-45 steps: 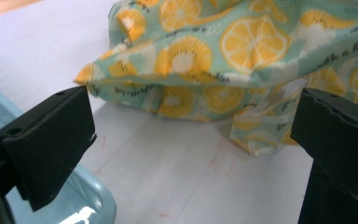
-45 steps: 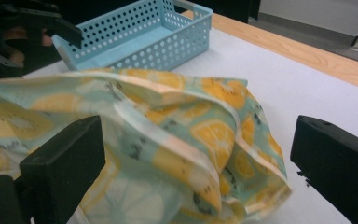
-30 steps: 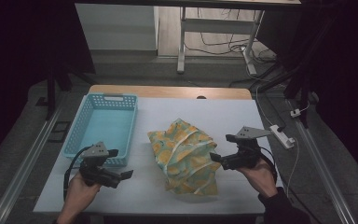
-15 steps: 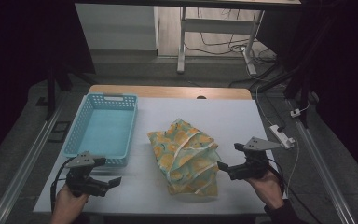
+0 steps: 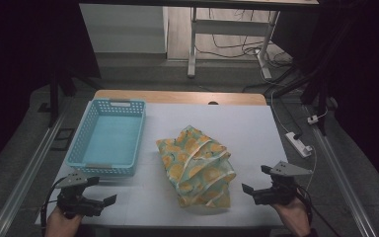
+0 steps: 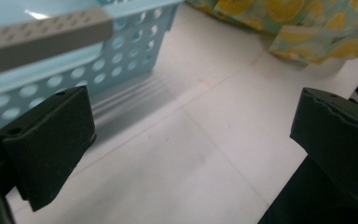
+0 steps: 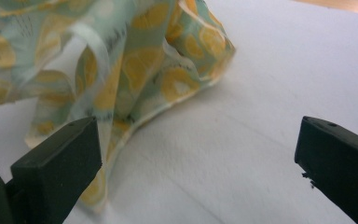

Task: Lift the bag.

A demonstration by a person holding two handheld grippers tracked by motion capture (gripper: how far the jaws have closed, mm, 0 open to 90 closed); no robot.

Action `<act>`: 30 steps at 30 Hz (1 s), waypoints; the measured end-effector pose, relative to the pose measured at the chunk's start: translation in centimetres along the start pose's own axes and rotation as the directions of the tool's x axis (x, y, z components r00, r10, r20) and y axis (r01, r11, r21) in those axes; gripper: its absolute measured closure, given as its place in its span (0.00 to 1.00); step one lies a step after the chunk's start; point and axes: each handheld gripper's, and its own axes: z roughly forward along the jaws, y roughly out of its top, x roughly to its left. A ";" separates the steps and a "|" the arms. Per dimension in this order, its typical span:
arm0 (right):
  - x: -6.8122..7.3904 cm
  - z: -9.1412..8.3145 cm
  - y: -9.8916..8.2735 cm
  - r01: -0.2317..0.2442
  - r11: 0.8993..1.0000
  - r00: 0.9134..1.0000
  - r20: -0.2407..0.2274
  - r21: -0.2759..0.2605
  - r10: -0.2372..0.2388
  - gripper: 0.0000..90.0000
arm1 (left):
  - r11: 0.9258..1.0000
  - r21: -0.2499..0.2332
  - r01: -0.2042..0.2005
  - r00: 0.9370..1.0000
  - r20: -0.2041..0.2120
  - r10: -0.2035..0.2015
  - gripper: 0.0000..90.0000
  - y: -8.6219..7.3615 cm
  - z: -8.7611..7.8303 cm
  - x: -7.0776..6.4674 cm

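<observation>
A white table (image 5: 256, 128) seen from above. At its near left corner, the left gripper (image 5: 109, 200) hovers with jaws spread wide, holding nothing. Just beyond it, along the left edge, sits an empty blue basket (image 5: 79, 148). A lemon-print cloth (image 5: 197, 165) lies roughly folded at the table's middle. At the near right corner, the right gripper (image 5: 246, 188) gapes wide, empty. Judging by this, folding looks finished; the cloth is not yet in the basket.

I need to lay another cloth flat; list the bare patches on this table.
Widest: the far right, beyond the lemon-print cloth up to the wooden edge. Also the near strip between the left gripper and the cloth. Crowded: the narrow lane between the blue basket and the cloth.
</observation>
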 end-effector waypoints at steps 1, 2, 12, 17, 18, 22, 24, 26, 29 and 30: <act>0.0 -0.2 -0.3 -0.001 1.000 1.000 0.006 -0.001 0.001 0.01 | 1.000 0.000 0.004 1.000 -0.001 -0.004 0.00 -0.1 -0.1 0.1; -0.1 -0.3 -0.5 -0.004 1.000 1.000 0.010 -0.001 0.004 0.01 | 1.000 -0.001 0.010 1.000 -0.002 -0.010 0.00 -0.3 -0.1 0.2; -1.1 -1.0 -3.6 -0.039 0.999 0.997 0.074 0.038 0.036 0.01 | 0.999 0.022 0.028 0.998 -0.053 -0.027 0.00 -1.7 -0.7 0.6; -1.6 -1.4 -4.8 -0.069 0.995 0.994 0.088 0.072 0.062 0.01 | 0.998 0.049 0.038 0.996 -0.080 -0.034 0.00 -2.3 -0.8 0.8; -1.6 -1.5 -5.0 -0.071 0.994 0.994 0.091 0.084 0.063 0.01 | 0.998 0.055 0.040 0.996 -0.086 -0.035 0.00 -2.4 -0.8 0.8; -1.7 -1.5 -5.8 -0.091 0.988 0.992 0.098 0.124 0.079 0.01 | 0.997 0.068 0.045 0.995 -0.090 -0.039 0.00 -2.4 -0.8 0.9; -1.8 -1.4 -6.1 -0.103 0.984 0.991 0.094 0.146 0.090 0.01 | 0.995 0.095 0.042 0.995 -0.098 -0.033 0.00 -2.4 -0.7 0.8; -1.9 -1.1 -6.5 -0.115 0.976 0.991 0.090 0.183 0.100 0.01 | 0.994 0.103 0.047 0.995 -0.096 -0.037 0.00 -2.4 -0.5 0.9; -1.9 -1.1 -6.5 -0.123 0.976 0.990 0.093 0.180 0.107 0.02 | 0.993 0.108 0.053 0.995 -0.094 -0.043 0.00 -2.4 -0.5 0.9; -2.0 -1.1 -6.5 -0.127 0.975 0.989 0.093 0.181 0.111 0.02 | 0.993 0.106 0.058 0.995 -0.092 -0.048 0.00 -2.3 -0.5 1.0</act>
